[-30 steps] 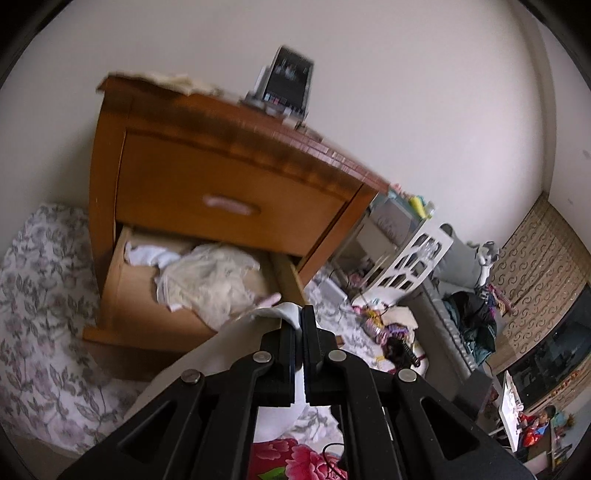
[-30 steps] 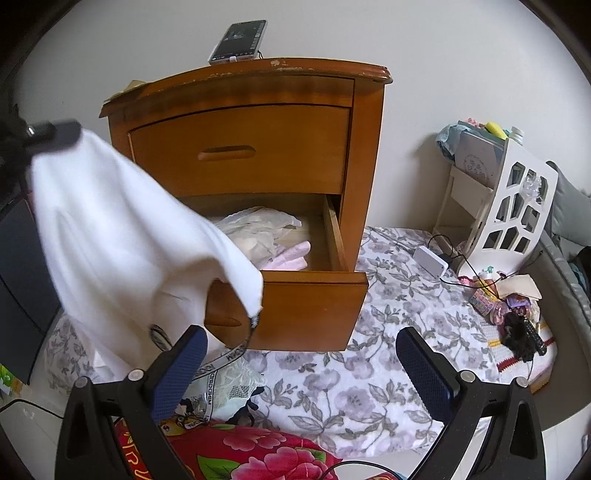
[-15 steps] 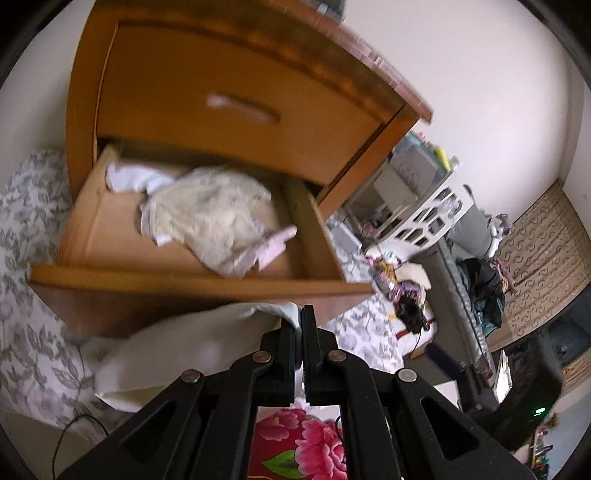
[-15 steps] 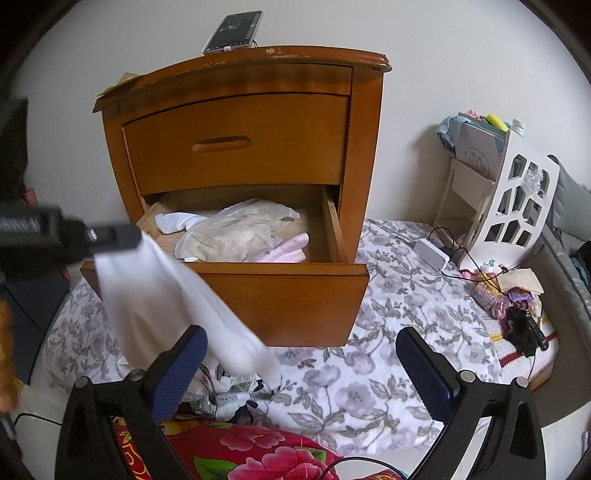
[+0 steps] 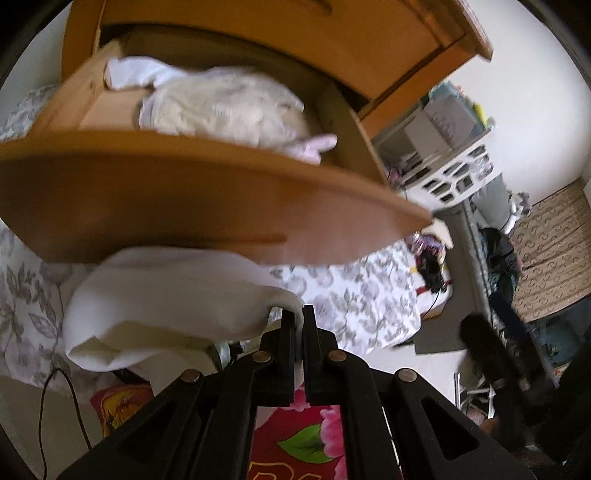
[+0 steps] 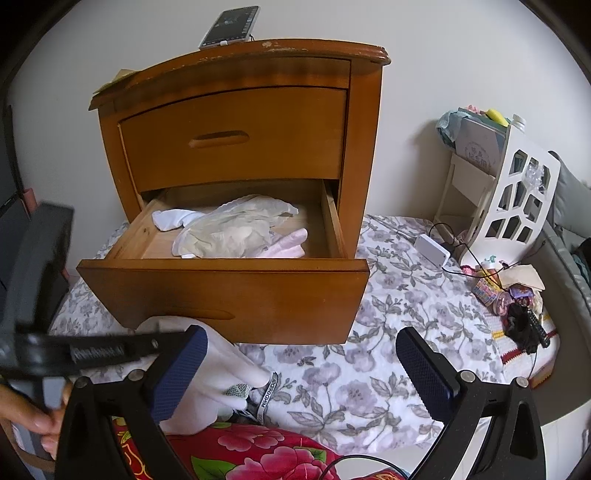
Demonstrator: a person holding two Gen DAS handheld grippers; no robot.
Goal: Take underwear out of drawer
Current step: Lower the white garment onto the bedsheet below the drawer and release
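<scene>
The lower drawer [image 6: 221, 291] of the wooden nightstand [image 6: 364, 147] stands pulled out. In it lie a cream garment [image 6: 229, 229], a white one [image 6: 170, 219] and a pink one [image 6: 288, 243]. My left gripper [image 5: 299, 314] is shut on a white underwear piece [image 5: 166, 295], low in front of the drawer front [image 5: 184, 206]. In the right wrist view that white underwear [image 6: 225, 369] rests on a small pile with a printed waistband [image 6: 267, 395], and the left gripper [image 6: 92, 350] is blurred, held by a hand [image 6: 22, 410]. My right gripper [image 6: 301, 365] is open over the bedsheet, holding nothing.
A phone [image 6: 229, 27] lies on top of the nightstand. To the right stand a white cut-out rack [image 6: 517, 192], a white adapter with cables [image 6: 432, 249] and a heap of small things [image 6: 517, 302]. A floral sheet [image 6: 388, 332] and a red flowered blanket [image 6: 258, 454] lie below.
The left gripper has come down with the white underwear, from above drawer level to low before the drawer front; the cloth now sags onto the pile. The right gripper has not moved.
</scene>
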